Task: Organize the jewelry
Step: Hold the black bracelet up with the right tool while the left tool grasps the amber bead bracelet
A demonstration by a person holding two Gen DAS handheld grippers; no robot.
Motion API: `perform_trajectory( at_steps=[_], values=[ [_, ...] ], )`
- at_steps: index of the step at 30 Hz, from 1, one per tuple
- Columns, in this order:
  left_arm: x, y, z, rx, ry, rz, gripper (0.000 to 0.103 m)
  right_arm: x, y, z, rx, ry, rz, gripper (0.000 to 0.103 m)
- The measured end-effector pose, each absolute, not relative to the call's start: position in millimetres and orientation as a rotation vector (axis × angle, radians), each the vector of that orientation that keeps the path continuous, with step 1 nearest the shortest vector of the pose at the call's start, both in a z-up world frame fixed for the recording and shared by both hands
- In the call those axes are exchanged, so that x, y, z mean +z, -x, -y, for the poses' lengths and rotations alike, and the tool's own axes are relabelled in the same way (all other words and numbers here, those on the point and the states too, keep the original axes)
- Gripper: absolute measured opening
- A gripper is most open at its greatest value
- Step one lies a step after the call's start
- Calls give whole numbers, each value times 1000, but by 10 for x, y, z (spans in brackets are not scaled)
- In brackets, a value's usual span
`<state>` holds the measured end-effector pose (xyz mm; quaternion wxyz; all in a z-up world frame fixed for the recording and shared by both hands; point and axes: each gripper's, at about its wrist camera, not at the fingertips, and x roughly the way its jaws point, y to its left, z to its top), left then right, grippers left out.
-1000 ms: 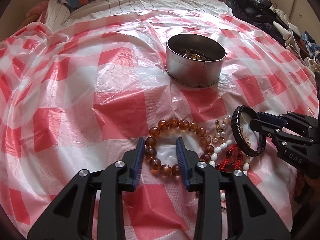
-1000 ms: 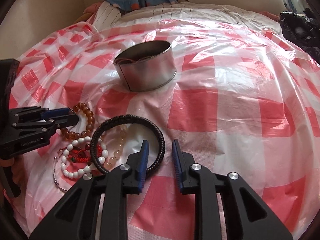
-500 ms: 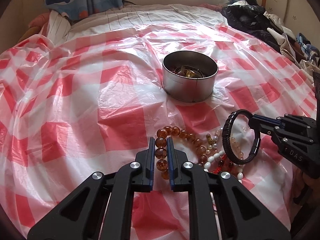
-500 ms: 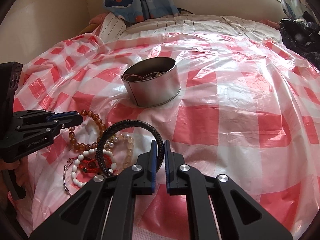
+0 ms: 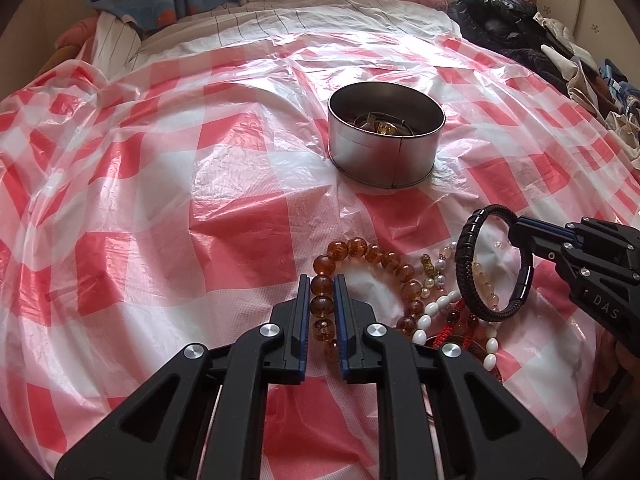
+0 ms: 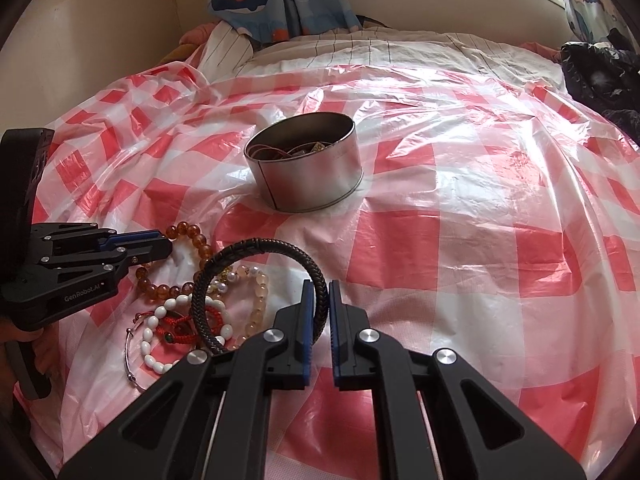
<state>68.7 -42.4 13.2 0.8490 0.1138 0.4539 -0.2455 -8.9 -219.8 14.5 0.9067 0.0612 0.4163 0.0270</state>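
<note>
amber beads: lying on the checked sheet near me, at the left edge of the jewelry pile; my left gripper is clamped on a run of them, pads pressing on both sides.
black band: braided, lifted on edge over the pile, far end tilted up; my right gripper pinches its near side.
grip note: both sets of jaws have just been closing, now narrow, with beads in the left and band in the right.
pile: white beads, red cord, pale beads, all touching and overlapping under the band.
tin: round, open, beyond the pile and apart from it, jewelry inside.
left view only: clasp side of the band, dark clothes far right.
right view only: silver bangle at the pile's near-left edge, my fingers on the left handle.
pose: both grippers angled down at the sheet, side by side, tips converging on the pile.
</note>
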Motion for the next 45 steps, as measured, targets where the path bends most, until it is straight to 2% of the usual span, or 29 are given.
perform_trajectory(
  at_steps=[4,8,12,20,22,24,29,32,35,37,39,41,45],
  values=[
    [96,-704,414,-510,-235,-975,14,139,90,2199,54,-124,-861,8],
    [82,-709,410,-511,-222,-983,31,120,82,2202,49,-121,-869,8],
    [69,-682,448,-521,-239,-981,39,115,78,2202,45,-114,-867,8],
    [62,-676,461,-524,-244,-983,41,118,76,2192,43,-108,-868,9],
    [58,-670,469,-524,-247,-983,42,114,80,2192,41,-107,-867,19],
    [55,-672,474,-525,-250,-982,42,110,84,2189,39,-102,-866,25],
    [42,-661,499,-522,-272,-980,43,6,45,2154,31,-78,-917,28],
    [37,-645,517,-521,-292,-975,43,-9,52,2112,36,-50,-924,24],
    [38,-643,523,-519,-301,-972,42,-3,68,2069,39,-30,-923,16],
    [42,-630,530,-524,-307,-967,33,5,81,2072,43,-30,-919,10],
    [53,-622,541,-528,-317,-962,17,22,88,2065,41,-26,-911,10],
    [61,-618,544,-532,-321,-959,11,42,88,2052,38,-18,-904,10],
    [85,-607,543,-533,-321,-946,10,86,106,2045,32,-6,-883,7]
  ],
)
